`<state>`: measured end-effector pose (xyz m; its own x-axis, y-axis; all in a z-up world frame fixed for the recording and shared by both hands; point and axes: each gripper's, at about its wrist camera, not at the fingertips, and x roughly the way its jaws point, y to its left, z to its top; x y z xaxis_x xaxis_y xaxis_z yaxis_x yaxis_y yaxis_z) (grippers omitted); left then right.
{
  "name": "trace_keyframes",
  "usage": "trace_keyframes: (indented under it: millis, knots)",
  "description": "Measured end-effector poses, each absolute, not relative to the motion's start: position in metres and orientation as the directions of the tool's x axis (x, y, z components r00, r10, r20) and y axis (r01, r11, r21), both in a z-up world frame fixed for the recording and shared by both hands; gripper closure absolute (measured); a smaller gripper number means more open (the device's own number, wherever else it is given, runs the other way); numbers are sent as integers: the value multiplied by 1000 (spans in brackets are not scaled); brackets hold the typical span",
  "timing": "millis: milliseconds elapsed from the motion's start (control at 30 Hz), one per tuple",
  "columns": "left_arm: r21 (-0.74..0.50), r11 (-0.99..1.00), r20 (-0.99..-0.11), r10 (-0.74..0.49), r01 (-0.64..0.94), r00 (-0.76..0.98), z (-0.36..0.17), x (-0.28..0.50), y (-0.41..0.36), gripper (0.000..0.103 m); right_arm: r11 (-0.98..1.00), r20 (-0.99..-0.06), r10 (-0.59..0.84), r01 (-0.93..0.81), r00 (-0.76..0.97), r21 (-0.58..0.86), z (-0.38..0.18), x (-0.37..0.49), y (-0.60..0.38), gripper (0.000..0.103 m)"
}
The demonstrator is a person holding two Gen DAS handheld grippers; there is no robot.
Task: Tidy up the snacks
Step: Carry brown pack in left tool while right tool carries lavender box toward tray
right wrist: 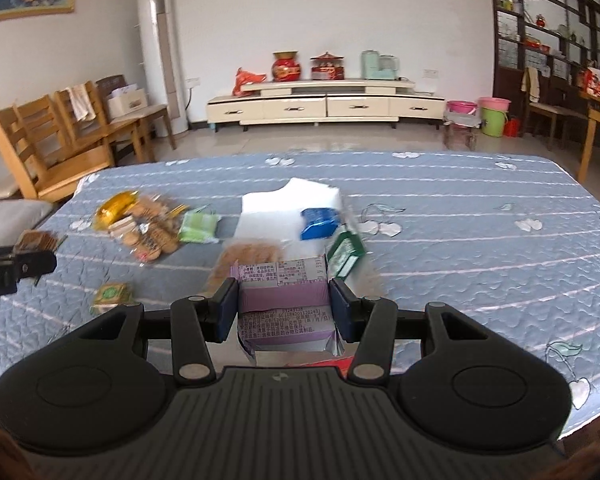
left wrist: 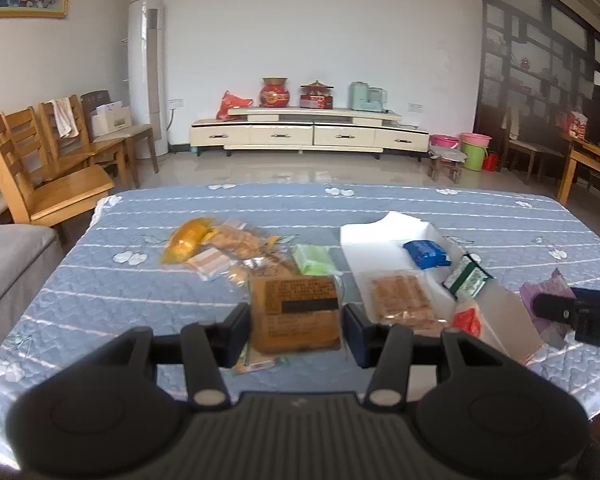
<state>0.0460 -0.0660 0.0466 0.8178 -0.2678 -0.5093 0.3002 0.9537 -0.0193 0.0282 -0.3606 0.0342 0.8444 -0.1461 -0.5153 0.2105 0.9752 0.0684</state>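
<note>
blue quilted table (left wrist: 140, 300); left tongs (left wrist: 296, 324) grip brown packet (left wrist: 294, 316), right tongs (right wrist: 285, 308) purple packet (right wrist: 284, 300).

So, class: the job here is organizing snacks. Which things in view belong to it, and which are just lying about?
Job:
left gripper, holding brown packet
right gripper, holding purple packet
white box
blue packet
green packet

Lying about:
wooden chairs
TV cabinet
buckets

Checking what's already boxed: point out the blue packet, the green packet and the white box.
blue packet (left wrist: 426, 253), left wrist view, middle of wrapper.
green packet (left wrist: 313, 259), left wrist view, centre of its top.
white box (left wrist: 370, 236), left wrist view, bare floor left of the blue packet.
</note>
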Motion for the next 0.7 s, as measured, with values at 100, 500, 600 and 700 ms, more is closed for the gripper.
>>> trace_keyframes:
  millis: [100,500,600,700]
  knots:
    - [-20,949,-506,-281,315,815,48,47,-74,54,971,-505,-164,230,847,69,38,27,-368,42]
    - [-9,924,-498,-335,381,800,52,54,-111,54,971,-481,-172,231,860,66,50,30,-379,42]
    - [-3,918,-502,-345,397,793,53,57,-120,54,972,-475,-169,227,864,67,51,34,-380,42]
    - [-1,914,-501,-352,406,791,55,61,-129,54,972,-473,-167,224,865,68,48,43,-380,42]
